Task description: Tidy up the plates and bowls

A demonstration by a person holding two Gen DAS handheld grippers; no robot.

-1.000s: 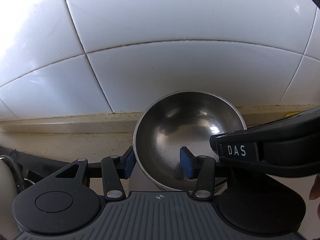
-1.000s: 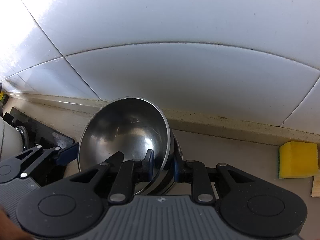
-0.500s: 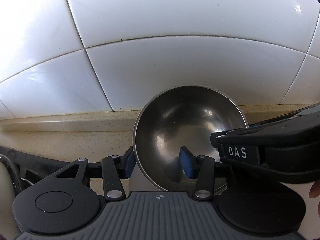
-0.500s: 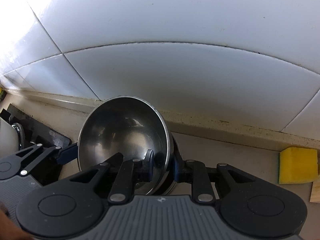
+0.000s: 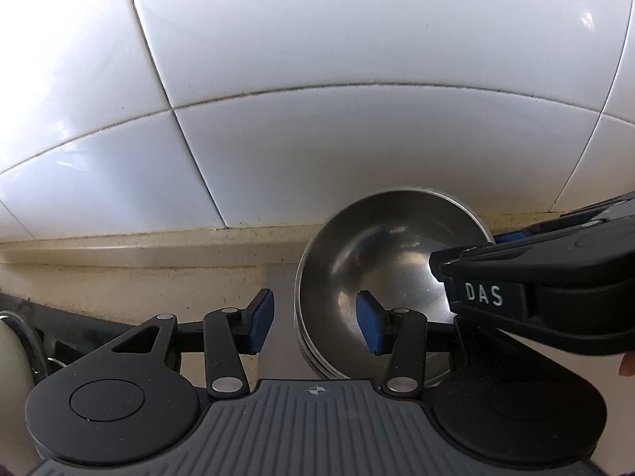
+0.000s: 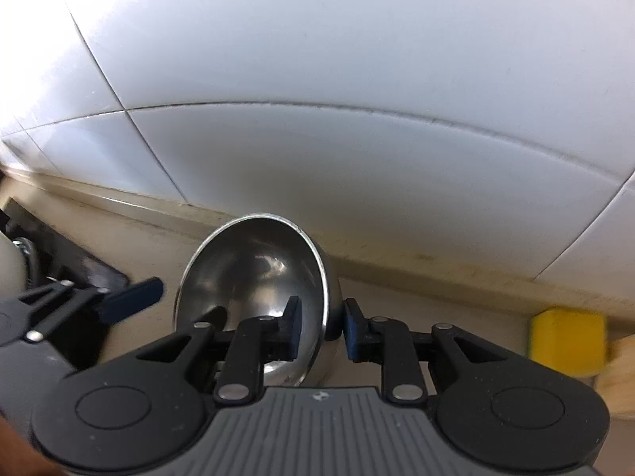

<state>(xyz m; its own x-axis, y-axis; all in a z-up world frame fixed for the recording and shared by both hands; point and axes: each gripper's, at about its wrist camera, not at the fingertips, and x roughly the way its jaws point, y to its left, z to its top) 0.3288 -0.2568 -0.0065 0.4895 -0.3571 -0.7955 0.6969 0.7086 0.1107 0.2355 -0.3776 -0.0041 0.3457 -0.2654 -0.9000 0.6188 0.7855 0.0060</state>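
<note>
Nested stainless steel bowls [image 5: 381,261] sit tilted on the counter by the white tiled wall. My left gripper [image 5: 315,317] is open; its right pad reaches inside the bowl and its left pad stands outside, with the bowl's left rim between them, untouched. My right gripper [image 6: 320,329] straddles the right rim of the bowl [image 6: 254,277]; its left pad is inside and its right pad outside, with small gaps to the rim. In the right wrist view only one bowl shows. The right gripper's body [image 5: 535,297] crosses the right side of the left wrist view.
A black dish rack [image 6: 75,265] with a white plate [image 5: 12,361] lies at the left. A yellow sponge [image 6: 567,341] and a wooden board edge [image 6: 619,373] are at the right. The beige counter ledge [image 5: 139,250] runs along the tiled wall.
The bowl has shifted right relative to my left gripper, whose jaws have spread wider. My right gripper's jaws have widened around the rim, and the stack sits lower in its view.
</note>
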